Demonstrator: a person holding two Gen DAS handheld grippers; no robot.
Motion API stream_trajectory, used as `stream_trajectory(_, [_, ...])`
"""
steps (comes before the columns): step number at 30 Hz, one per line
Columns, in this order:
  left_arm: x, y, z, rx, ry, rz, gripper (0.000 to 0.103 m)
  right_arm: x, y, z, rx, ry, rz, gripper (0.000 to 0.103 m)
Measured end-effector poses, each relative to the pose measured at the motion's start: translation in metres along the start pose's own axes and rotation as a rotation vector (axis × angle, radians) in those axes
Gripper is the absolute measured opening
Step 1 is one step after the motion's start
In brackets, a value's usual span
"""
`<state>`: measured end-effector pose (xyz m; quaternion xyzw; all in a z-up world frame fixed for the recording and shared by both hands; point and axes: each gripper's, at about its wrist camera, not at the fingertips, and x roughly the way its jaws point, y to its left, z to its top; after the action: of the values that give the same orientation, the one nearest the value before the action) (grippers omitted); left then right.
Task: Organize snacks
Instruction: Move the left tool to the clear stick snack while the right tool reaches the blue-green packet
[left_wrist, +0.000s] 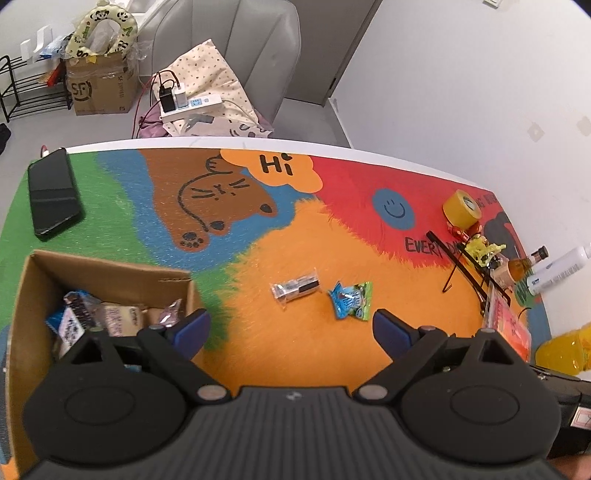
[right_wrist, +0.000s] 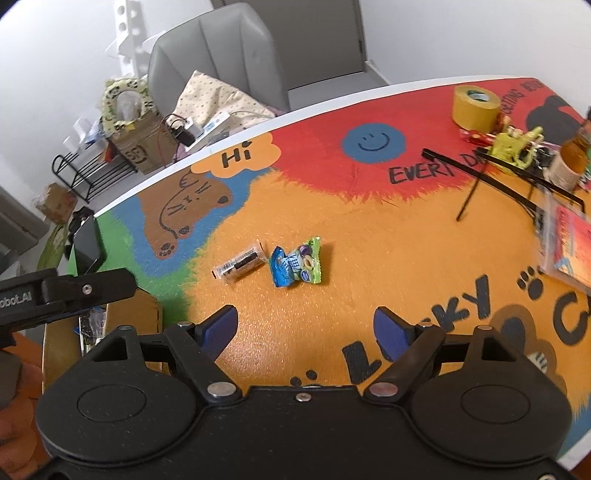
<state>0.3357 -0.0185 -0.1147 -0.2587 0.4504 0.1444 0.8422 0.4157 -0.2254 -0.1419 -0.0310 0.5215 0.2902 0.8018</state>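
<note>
Both grippers hover over the cartoon-printed table mat (right_wrist: 303, 206) with nothing between their blue pads. In the left wrist view the left gripper (left_wrist: 291, 328) has its fingers spread wide and touches nothing; its left finger hangs just beside the near corner of the cardboard box (left_wrist: 110, 267). The right gripper (right_wrist: 306, 326) is equally wide apart and empty, poised over bare orange mat.

Inside the box, several wrapped snacks already lie in a loose heap. Farther out on the orange patch, two pieces remain: a clear-wrapped snack bar (left_wrist: 295, 290) and, just beside it, a blue-and-green candy packet (left_wrist: 351, 299). They sit close together, nearly touching in the right wrist view.

That closeness seems the main risk: a wide-open finger coming down on one wrapper could nudge or trap the other. Both wrappers look thin and slippery, so a shallow pinch may slide off. The left finger could also catch the box rim and shift it.

Beyond, near the far edge, stand a yellow tape roll (left_wrist: 461, 208), bottles and clutter, well apart.
</note>
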Motion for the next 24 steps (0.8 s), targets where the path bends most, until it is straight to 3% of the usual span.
stream_trajectory(5, [0.016, -0.011, 0.004, 0.005, 0.004, 0.009, 0.093, 0.013, -0.006, 0.01, -0.031, 0.021, 0.046, 0.078])
stream_trajectory(16, [0.063, -0.02, 0.017, -0.015, 0.054, 0.027, 0.064, 0.05, -0.021, 0.031, -0.047, 0.066, 0.112, 0.068])
stream_trajectory(24, [0.097, -0.019, 0.022, -0.013, 0.086, 0.046, 0.059, 0.081, -0.024, 0.039, -0.051, 0.1, 0.149, 0.061])
